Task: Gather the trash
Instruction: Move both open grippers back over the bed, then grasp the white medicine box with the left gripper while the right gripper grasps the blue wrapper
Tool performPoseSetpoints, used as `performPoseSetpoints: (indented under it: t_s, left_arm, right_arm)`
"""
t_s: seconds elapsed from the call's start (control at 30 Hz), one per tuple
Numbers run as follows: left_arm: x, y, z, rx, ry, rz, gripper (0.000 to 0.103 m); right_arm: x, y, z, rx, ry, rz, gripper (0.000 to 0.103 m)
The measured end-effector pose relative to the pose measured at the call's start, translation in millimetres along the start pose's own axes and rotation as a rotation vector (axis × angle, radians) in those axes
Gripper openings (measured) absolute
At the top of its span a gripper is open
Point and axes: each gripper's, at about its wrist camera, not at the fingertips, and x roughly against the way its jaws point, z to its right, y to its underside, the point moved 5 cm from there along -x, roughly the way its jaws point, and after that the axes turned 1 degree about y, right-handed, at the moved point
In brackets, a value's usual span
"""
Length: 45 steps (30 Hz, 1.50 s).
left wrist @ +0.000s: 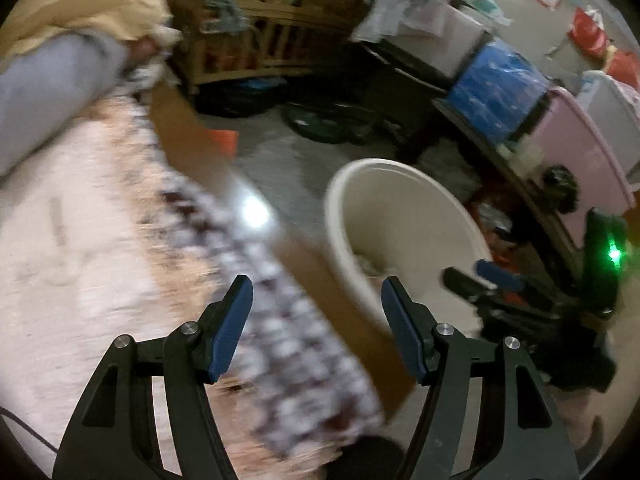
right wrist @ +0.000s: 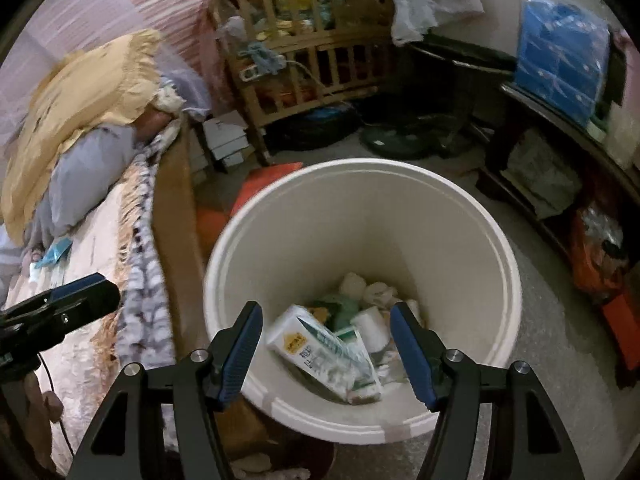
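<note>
Below the right gripper [right wrist: 326,344], between its jaws and a bit past them, a white bin [right wrist: 512,280] is sitting on the floor w/ its mouth open. Jaws are standing wide, nothing between the pads; a milk carton [right wrist: 320,354] is lying tilted inside the bin, clear of both pads. Around it at the bin bottom: crumpled tissues [right wrist: 372,290], a paper roll [right wrist: 370,322], sth green, too blurred to name. So several pcs of trash are sitting collected already.

Left gripper [left wrist: 316,330] is hanging over the bed edge, jaws also wide and empty; patterned blanket [left wrist: 280,320] is passing under and between them, bin rim just past the right-hand jaw. Left-wrist view is smeared, detail poor.

Left to do, judging only: a small blue-ish wrapper or packet [right wrist: 54,254] is lying on the bed well beyond the left gripper's tip in the right-wrist view; prob. next pickup, but can't confirm it's trash. Rest of room is cluttered; no other loose trash is readable on the bed.
</note>
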Motion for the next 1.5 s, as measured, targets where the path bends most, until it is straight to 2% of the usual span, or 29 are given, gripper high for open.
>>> performPoseSetpoints:
  t_s: [0.17, 0.33, 0.5, 0.7, 0.8, 0.93, 1.0, 1.03, 1.07, 1.2, 1.37, 1.5]
  left_arm:
    - [30, 12, -59, 0.058, -0.113, 0.035, 0.066]
    - [58, 31, -136, 0.137, -0.276, 0.047, 0.066]
    - [88, 37, -236, 0.314, -0.410, 0.079, 0.066]
    - [90, 36, -335, 0.506, -0.488, 0.086, 0.066]
    - [77, 27, -367, 0.544, -0.505, 0.069, 0.066]
    - [55, 15, -393, 0.542, -0.516, 0.012, 0.066]
    - [50, 18, -402, 0.537, -0.555, -0.012, 0.064]
    - [51, 21, -404, 0.524, -0.560, -0.009, 0.049]
    - [53, 25, -405, 0.512, -0.556, -0.005, 0.045]
    - [88, 58, -409, 0.534, -0.526, 0.026, 0.045]
    - [132, 101, -413, 0.549, -0.555, 0.032, 0.045]
    - [155, 132, -414, 0.569, -0.560, 0.033, 0.045]
  right_arm:
    - [-2, -4, -50, 0.066, -0.076, -0.009, 0.064]
    - [-9, -6, -120, 0.175, -0.179, -0.031, 0.064]
    - [-18, -7, -191, 0.265, -0.268, -0.056, 0.064]
    - [-31, -9, -259, 0.359, -0.337, -0.070, 0.064]
    - [-41, -12, -286, 0.401, -0.356, -0.083, 0.064]
    - [-57, -15, -319, 0.460, -0.369, -0.098, 0.064]
    - [-63, -16, -331, 0.482, -0.378, -0.101, 0.064]
    - [-65, -17, -337, 0.493, -0.385, -0.102, 0.064]
    - [-66, -17, -344, 0.505, -0.394, -0.103, 0.064]
    - [-74, -18, -380, 0.579, -0.439, -0.091, 0.064]
    - [-85, -21, -447, 0.703, -0.526, -0.051, 0.065]
    - [-103, -25, -507, 0.793, -0.573, -0.052, 0.066]
